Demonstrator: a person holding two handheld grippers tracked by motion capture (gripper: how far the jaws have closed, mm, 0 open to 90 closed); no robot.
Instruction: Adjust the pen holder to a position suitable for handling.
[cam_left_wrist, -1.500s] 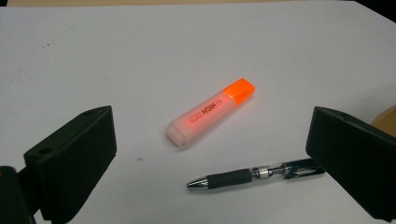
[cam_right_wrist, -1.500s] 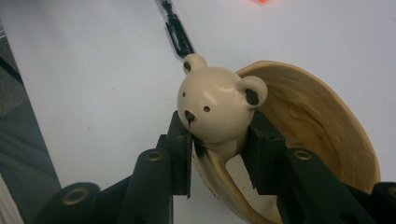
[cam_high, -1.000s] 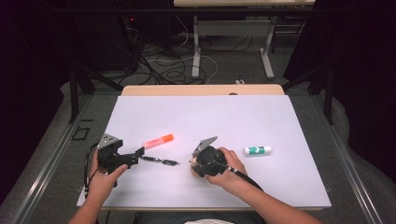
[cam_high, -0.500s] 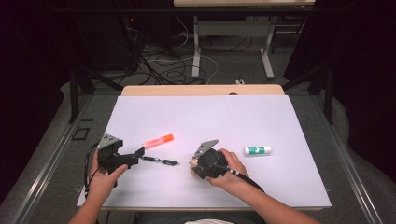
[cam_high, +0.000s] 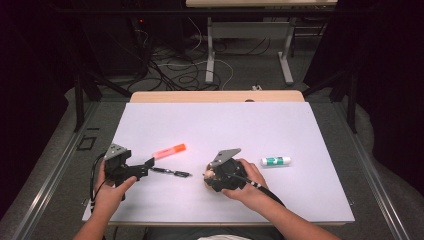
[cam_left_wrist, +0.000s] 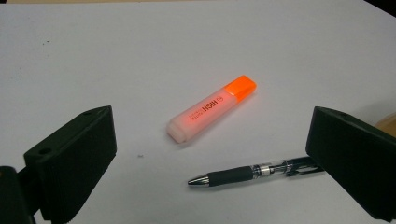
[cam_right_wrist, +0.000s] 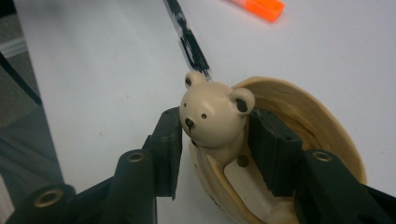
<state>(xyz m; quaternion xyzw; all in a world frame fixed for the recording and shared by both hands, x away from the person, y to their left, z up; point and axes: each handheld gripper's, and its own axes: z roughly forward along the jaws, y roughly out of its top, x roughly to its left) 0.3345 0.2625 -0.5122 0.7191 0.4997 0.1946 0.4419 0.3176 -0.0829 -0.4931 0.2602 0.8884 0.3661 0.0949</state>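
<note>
**Bear figure between loosened jaws, pen and highlighter by the left gripper**

The right gripper (cam_right_wrist: 215, 154) sits low on the white table (cam_high: 300, 130), near its front edge, with a small cream bear figure (cam_right_wrist: 215, 116) between its two black jaws. The bear rises from a shallow wooden dish (cam_right_wrist: 322, 135) that lies on the table under the jaws. The jaws have just been opening: in the right gripper view the pad on the bear's left stands just beside its cheek, and the pad on the other side is close to its ear, though from this angle it is hard to say whether either one touches it. In the high view the right gripper (cam_high: 212, 175) is held in the person's right hand (cam_high: 247, 182), and the bear shows as a pale spot at its tip.

The left gripper (cam_left_wrist: 210, 186) has its jaws spread wide with nothing between them. Ahead of it lie an orange highlighter (cam_left_wrist: 212, 108) and, nearer, a black pen (cam_left_wrist: 252, 171), its tip pointing toward the left jaw and its far end hidden behind the right jaw. The two lie near each other without touching.

A green and white glue stick (cam_high: 275, 161) lies to the right of the right hand, apart from it.
</note>
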